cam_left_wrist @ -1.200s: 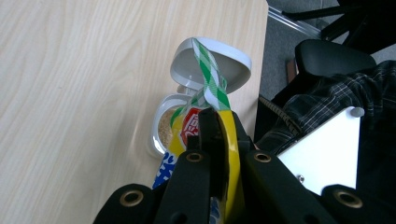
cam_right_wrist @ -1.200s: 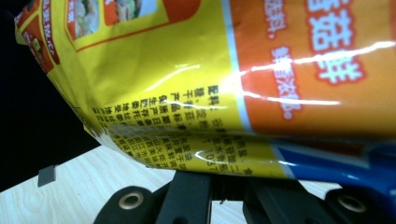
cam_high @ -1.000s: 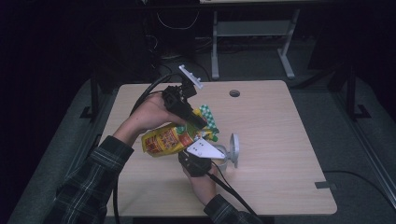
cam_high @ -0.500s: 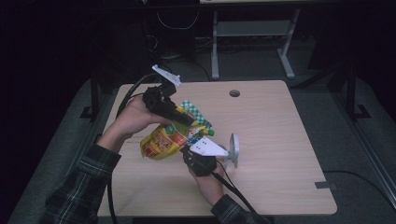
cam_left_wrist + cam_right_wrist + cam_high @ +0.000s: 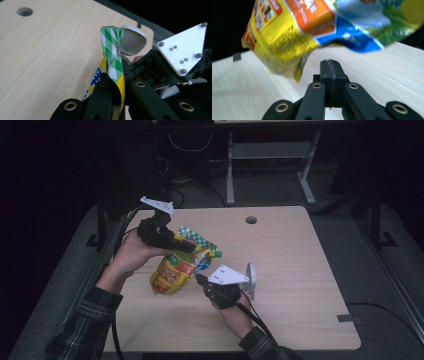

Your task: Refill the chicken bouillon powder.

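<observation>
Pale wood table [image 5: 300, 270]. Left gripper [image 5: 187, 247] pinches yellow-orange snack bag [image 5: 175, 272] by its green-checked top; right gripper [image 5: 200, 280] closed, empty.

This looks like a lab or test room set up for recording, not a home. A plain light-wood counter [image 5: 300, 270] with a round cable hole [image 5: 251, 220] at 12 o'clock stands on dark grey carpet [image 5: 390, 270]. Metal frame rails [image 5: 395, 265] run along the counter at 3 o'clock and 9 o'clock. At 12 o'clock, beyond the counter, the grey legs of a metal stand [image 5: 270, 155] and loose cables [image 5: 185, 145] sit in a darkened background.
</observation>
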`<act>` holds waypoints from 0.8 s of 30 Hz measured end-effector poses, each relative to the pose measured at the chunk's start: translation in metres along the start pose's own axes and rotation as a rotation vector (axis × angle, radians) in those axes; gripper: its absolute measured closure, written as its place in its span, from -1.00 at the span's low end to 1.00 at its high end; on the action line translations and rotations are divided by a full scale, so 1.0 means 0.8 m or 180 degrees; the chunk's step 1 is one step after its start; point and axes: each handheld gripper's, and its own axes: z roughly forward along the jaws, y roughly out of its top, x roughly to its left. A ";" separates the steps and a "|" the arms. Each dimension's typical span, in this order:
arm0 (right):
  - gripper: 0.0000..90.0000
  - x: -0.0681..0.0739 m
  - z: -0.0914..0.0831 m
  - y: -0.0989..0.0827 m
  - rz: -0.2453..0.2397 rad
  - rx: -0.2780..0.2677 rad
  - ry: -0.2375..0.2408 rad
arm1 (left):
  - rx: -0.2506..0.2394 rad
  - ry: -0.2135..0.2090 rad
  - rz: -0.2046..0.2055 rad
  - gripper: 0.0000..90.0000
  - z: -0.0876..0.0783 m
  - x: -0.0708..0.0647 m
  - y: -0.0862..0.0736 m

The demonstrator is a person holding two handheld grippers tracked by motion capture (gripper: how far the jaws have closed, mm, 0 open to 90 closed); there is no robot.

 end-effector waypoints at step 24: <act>1.00 -0.021 -0.059 -0.008 -0.0069 0.0252 0.0563 | -0.0634 0.0477 -0.0175 1.00 -0.025 0.010 -0.053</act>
